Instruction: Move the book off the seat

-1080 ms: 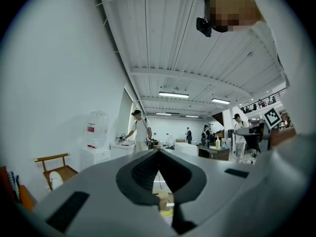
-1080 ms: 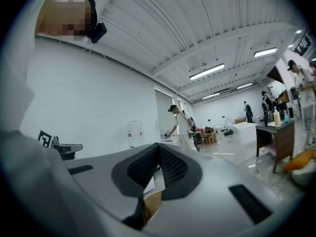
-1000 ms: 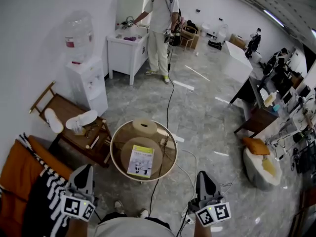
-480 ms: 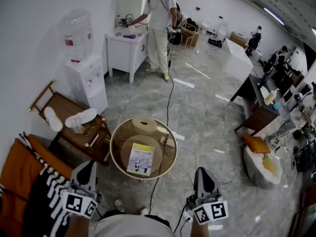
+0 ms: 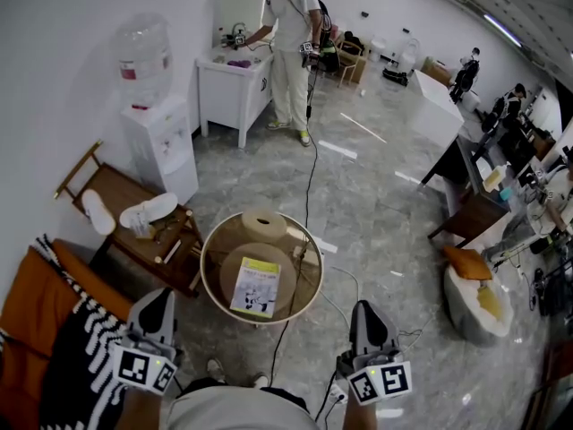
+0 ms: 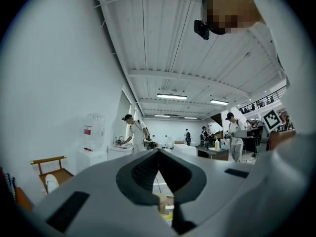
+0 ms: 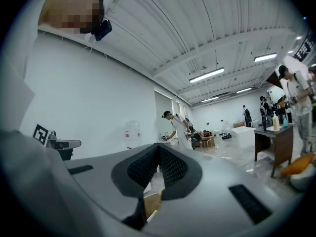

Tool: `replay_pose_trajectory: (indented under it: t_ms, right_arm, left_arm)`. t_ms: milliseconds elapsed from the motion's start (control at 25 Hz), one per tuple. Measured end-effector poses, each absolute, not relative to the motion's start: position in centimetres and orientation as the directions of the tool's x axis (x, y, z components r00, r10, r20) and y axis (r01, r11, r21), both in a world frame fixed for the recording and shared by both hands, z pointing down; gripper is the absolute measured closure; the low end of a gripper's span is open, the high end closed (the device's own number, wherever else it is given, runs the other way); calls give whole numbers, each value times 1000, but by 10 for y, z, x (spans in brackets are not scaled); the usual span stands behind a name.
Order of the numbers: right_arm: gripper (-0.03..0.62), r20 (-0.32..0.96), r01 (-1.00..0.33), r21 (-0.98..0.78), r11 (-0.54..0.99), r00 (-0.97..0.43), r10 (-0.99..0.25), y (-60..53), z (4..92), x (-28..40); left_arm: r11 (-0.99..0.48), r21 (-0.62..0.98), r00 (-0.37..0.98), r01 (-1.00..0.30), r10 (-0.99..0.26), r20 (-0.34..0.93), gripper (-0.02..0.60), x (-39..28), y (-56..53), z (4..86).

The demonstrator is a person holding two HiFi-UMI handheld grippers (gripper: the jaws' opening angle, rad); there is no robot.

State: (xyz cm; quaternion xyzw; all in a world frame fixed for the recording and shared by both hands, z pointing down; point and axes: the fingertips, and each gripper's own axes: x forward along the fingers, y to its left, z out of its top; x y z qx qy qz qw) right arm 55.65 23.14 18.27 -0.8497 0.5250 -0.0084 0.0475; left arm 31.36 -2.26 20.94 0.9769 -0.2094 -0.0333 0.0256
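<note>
A thin book [image 5: 255,289] with a yellow and white cover lies flat on the cushion of a round wooden seat [image 5: 205,267] on the floor ahead of me. My left gripper [image 5: 154,296] is held low at the left, short of the seat, its tips together and empty. My right gripper [image 5: 365,307] is held low at the right, also short of the seat, shut on nothing. In the left gripper view the fingertips [image 6: 158,152] meet. The right gripper view shows the pads [image 7: 159,147] closed, with the seat just below them.
A black cable [image 5: 304,213] runs along the floor and past the seat's right side. A wooden chair with slippers [image 5: 134,227] and a water dispenser [image 5: 159,146] stand at the left. A person [image 5: 291,43] works at a white table behind. A beanbag [image 5: 479,298] lies at the right.
Both grippers stay low near my body with hardly any movement. The book has not moved. The person at the back has shifted slightly.
</note>
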Motion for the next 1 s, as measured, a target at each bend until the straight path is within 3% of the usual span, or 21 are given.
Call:
replay_pose_trajectory:
  t_ms: [1000]
  right_arm:
    - [572, -18, -904, -55, -423, 425, -905, 217, 182, 540]
  left_arm:
    - [-913, 79, 913, -401, -406, -52, 566, 305, -23, 214]
